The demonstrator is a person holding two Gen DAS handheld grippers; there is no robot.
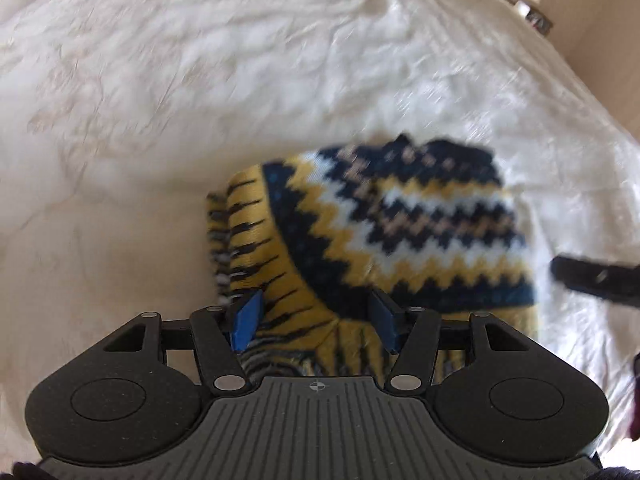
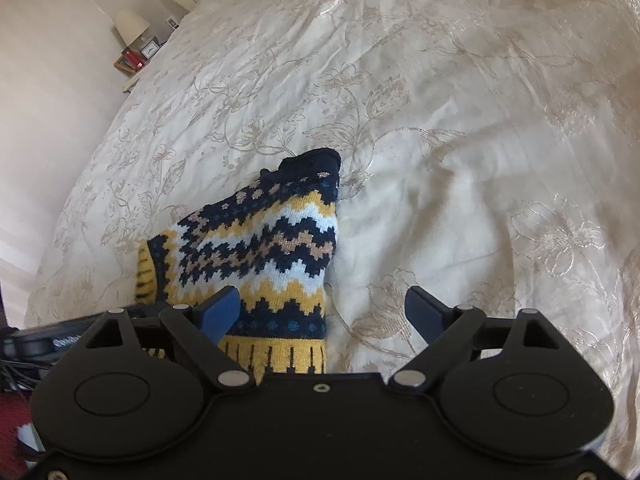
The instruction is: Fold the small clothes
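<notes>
1. The left gripper [image 1: 316,320] stands with its jaws apart, one blue-padded finger on each side of the yellow ribbed hem of the knitted sweater [image 1: 384,224]; the cloth lies between the pads, which do not press it together.
2. The right gripper [image 2: 322,312] is spread wide as well. Its left finger [image 2: 222,312] lies over the sweater's lower edge, and its right finger hangs above bare bedding, holding nothing.
3. The small garment lies directly ahead of both grippers: navy, yellow, white and tan zigzag bands, folded into a compact shape, with the navy neck end farthest from the right gripper.
4. In the left wrist view, a dark blurred shape [image 1: 596,278] reaches in just right of the sweater; what it is cannot be told.
5. Beneath and beyond everything spreads a cream bedspread [image 2: 460,100] with a stitched floral pattern, wrinkled.
6. Far off to the right gripper's upper left, a lamp [image 2: 131,26] stands on a bedside table against the wall.
</notes>
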